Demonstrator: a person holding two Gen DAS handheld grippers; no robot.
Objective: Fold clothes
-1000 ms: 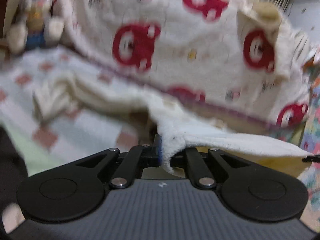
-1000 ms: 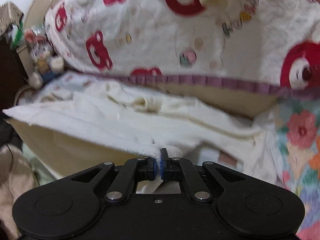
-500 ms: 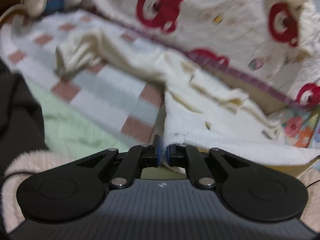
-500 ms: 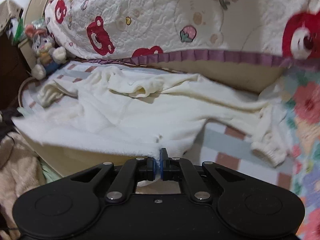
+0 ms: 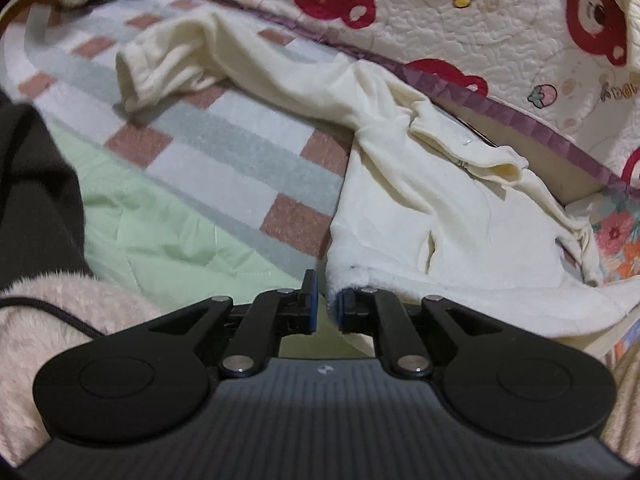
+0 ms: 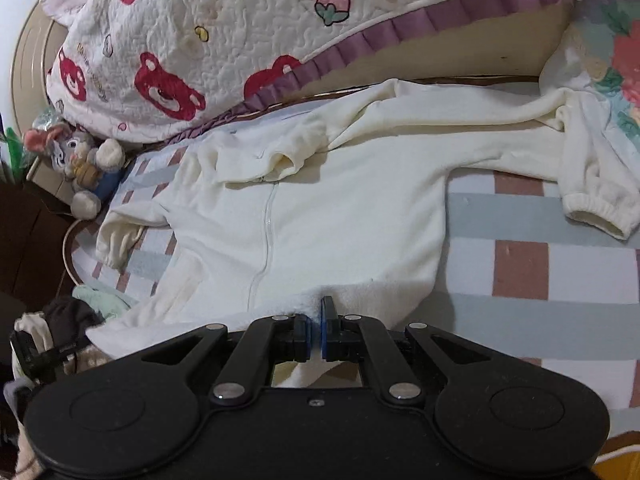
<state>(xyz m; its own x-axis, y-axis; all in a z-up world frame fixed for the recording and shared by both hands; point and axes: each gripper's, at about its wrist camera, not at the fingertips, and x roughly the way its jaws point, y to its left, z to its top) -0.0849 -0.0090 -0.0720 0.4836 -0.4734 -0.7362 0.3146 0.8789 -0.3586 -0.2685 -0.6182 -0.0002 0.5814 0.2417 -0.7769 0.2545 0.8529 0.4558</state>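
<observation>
A cream fleece zip jacket (image 6: 300,232) lies front up on the checked bed sheet (image 6: 520,264), its sleeves spread to both sides. Its zip (image 6: 266,240) runs down the middle to the hem. My right gripper (image 6: 318,326) is shut on the hem near the zip. In the left wrist view the same jacket (image 5: 440,220) stretches away to the right, with one sleeve cuff (image 5: 148,76) lying far left. My left gripper (image 5: 326,300) is shut on the hem's fluffy corner, which sits between its blue pads.
A quilt with red bears (image 6: 180,40) is heaped along the far side of the bed. A plush rabbit (image 6: 76,164) sits at the far left. A green cloth (image 5: 152,232), a dark garment (image 5: 32,200) and a pink fluffy cloth (image 5: 60,312) lie near my left gripper.
Both grippers have come down with the hem. The jacket, which hung lifted and sagging, now lies spread flat on the sheet with its sleeves out.
</observation>
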